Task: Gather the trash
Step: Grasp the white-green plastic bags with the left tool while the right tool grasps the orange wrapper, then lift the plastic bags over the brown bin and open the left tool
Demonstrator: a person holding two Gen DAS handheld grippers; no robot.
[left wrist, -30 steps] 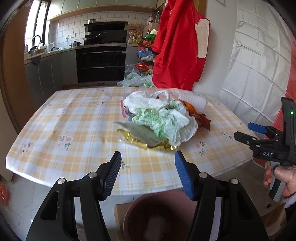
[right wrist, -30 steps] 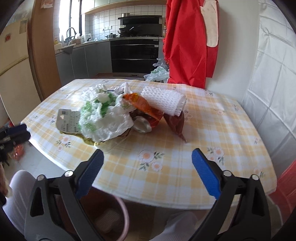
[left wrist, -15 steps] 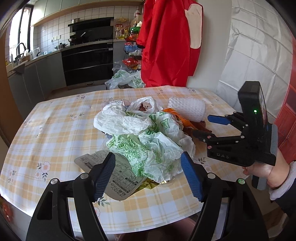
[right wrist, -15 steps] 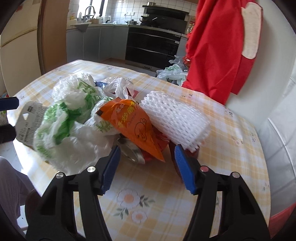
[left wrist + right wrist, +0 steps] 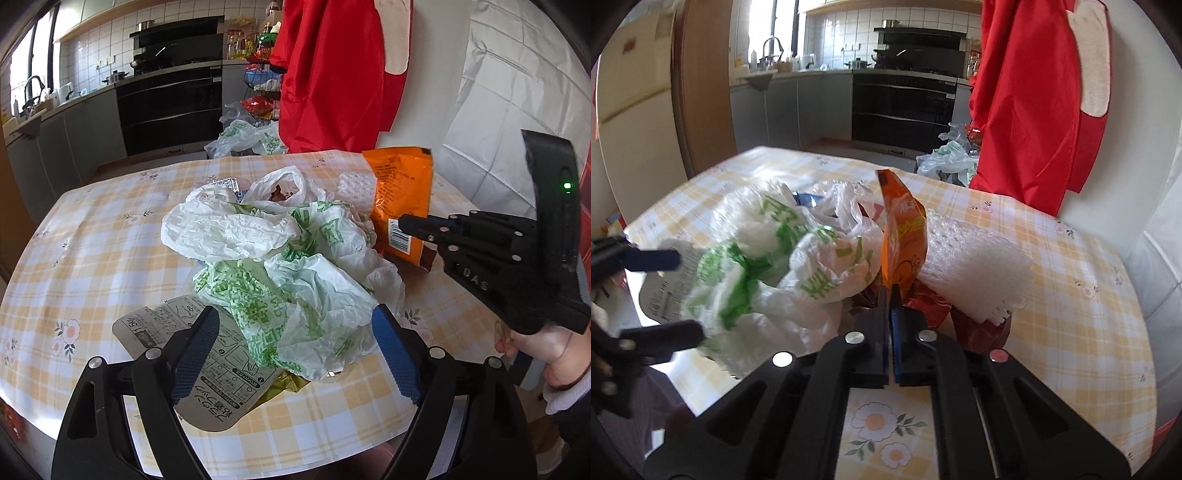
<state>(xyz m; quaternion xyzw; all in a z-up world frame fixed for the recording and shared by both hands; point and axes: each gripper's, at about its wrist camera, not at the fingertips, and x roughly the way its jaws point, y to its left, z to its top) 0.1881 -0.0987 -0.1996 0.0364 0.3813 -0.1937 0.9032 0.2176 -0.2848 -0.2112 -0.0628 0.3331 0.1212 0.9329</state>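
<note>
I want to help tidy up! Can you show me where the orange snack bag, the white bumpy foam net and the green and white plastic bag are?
orange snack bag (image 5: pixel 903 236): right wrist view, middle of its printed face.
white bumpy foam net (image 5: pixel 975 264): right wrist view, its top surface.
green and white plastic bag (image 5: pixel 295 291): left wrist view, crumpled middle.

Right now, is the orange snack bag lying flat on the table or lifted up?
Lifted up. The orange snack bag stands on edge above the pile, its lower end pinched by the shut right gripper.

Crumpled plastic bags (image 5: pixel 295 266) crowd the desk (image 5: pixel 92 236) ahead of my hand-held grippers; its checked cloth lies bare on both sides.
</note>
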